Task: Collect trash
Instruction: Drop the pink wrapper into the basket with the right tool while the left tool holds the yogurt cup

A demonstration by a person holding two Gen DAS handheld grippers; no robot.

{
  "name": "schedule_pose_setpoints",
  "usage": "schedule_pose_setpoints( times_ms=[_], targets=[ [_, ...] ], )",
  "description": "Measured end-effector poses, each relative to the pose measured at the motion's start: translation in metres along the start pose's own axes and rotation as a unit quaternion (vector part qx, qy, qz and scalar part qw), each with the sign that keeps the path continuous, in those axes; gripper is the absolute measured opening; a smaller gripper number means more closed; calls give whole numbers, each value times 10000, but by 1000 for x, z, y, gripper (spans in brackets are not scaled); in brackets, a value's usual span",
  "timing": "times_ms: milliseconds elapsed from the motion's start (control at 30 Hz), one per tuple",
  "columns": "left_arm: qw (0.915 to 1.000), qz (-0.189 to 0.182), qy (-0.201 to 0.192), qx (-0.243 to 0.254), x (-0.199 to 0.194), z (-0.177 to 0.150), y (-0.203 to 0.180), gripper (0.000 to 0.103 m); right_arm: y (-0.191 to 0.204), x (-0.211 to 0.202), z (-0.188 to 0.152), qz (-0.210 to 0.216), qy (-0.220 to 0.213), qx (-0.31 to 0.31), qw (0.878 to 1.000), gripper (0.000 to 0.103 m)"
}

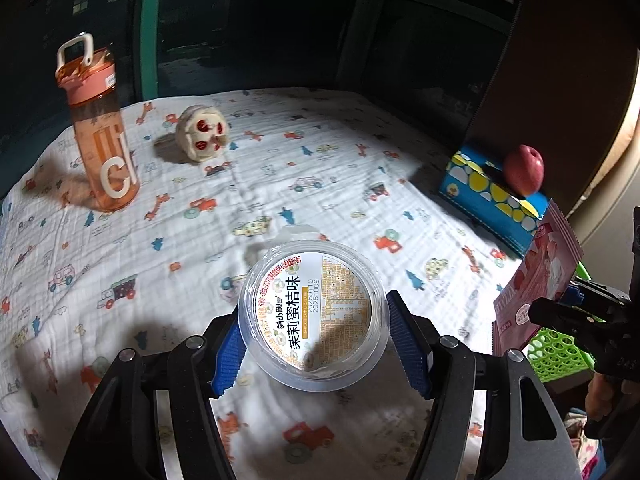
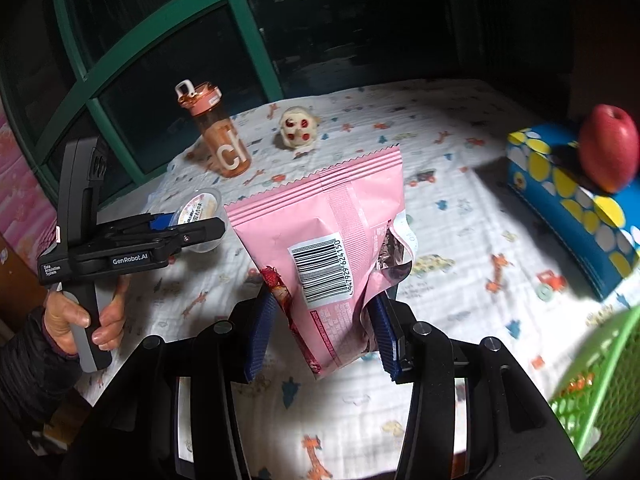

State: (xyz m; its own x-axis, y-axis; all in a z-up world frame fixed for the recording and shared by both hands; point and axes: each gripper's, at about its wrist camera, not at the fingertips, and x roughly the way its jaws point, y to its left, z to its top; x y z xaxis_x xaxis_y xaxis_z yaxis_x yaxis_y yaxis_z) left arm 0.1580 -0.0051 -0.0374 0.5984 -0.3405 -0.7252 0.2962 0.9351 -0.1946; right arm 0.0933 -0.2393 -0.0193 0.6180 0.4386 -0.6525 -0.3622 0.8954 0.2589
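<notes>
Pink packet upright between right fingers

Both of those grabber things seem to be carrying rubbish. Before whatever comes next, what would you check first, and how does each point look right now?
1. Left gripper clamped on the sealed plastic cup: ok.
2. Right gripper clamped on the torn pink snack bag: ok.
3. Green basket within view at the right: ok.
4. Room inside the basket: cannot tell, only its edge shows.
5. Water bottle, apple and blue box left alone on the cloth-covered table: ok.
</notes>
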Motion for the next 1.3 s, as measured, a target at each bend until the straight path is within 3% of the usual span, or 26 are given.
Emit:
schedule_pose_setpoints(
  times_ms=[300, 667, 1000, 1167, 1300],
  targets=[
    [9989, -332, 38, 318, 3, -3, -52, 63, -30, -52, -21, -547, -307, 411, 9972, 45],
    [9947, -706, 115, 746, 16, 2, -115, 63, -88, -108, -48, -1497, -537, 950, 9827, 45],
    [9908, -883, 196, 1011, 26, 3, -150, 63, -141, -131, -75, -2382, -311, 1330, 9616, 47],
    [9889, -942, 219, 1125, 28, 3, -164, 63, -158, -132, -88, -2664, -122, 1487, 9522, 48],
    [9879, -977, 225, 1179, 29, 3, -172, 63, -169, -131, -96, -2754, 14, 1620, 9476, 55]
  ],
)
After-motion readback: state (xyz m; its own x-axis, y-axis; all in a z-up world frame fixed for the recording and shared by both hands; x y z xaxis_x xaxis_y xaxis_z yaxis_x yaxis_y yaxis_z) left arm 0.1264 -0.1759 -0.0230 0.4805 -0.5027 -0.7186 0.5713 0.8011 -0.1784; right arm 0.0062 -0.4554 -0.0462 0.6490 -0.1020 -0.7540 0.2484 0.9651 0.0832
